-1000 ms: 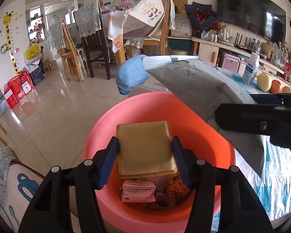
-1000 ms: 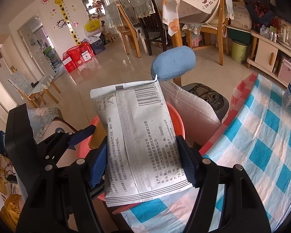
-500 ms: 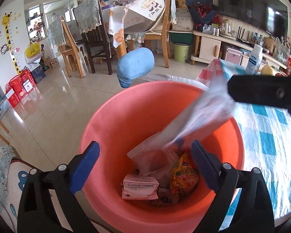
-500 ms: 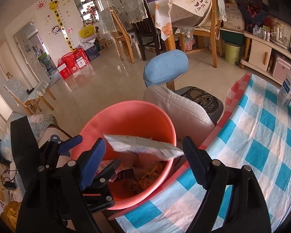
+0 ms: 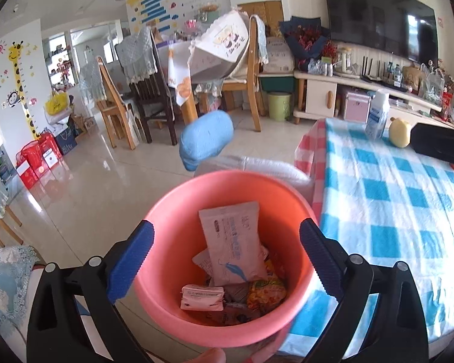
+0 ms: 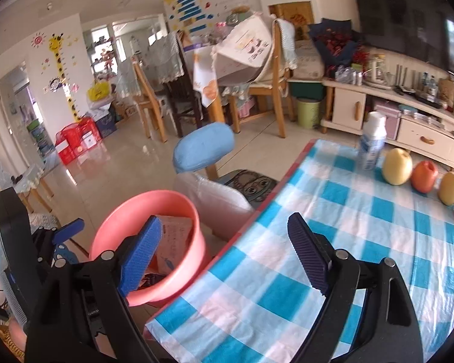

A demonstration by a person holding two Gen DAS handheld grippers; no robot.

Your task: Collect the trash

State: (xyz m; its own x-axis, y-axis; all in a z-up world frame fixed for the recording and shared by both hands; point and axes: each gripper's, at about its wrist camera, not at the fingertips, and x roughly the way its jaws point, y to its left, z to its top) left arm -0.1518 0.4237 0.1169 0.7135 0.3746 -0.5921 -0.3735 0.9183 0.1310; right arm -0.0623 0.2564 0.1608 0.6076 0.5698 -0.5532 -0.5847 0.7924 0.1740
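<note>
A salmon-pink bin (image 5: 172, 199) sits beside the table, seen from above in the left wrist view and at lower left in the right wrist view (image 6: 178, 202). It holds a white packet (image 5: 233, 239) leaning on top, a small pink wrapper (image 5: 201, 296) and several other wrappers. My left gripper (image 5: 227, 260) is open and empty above the bin. My right gripper (image 6: 224, 254) is open and empty over the table's near corner, just right of the bin.
The blue-and-white checked tablecloth (image 6: 363, 242) carries a white bottle (image 6: 372, 142) and a row of fruit (image 6: 396, 166) at the far side. A chair with a blue headrest (image 6: 202, 148) stands behind the bin. Dining chairs and a TV cabinet stand further back.
Both grippers opened. The tan pouch left the left gripper and the white packet left the right gripper; the packet now lies in the bin. Both grippers have drawn back from the bin.
</note>
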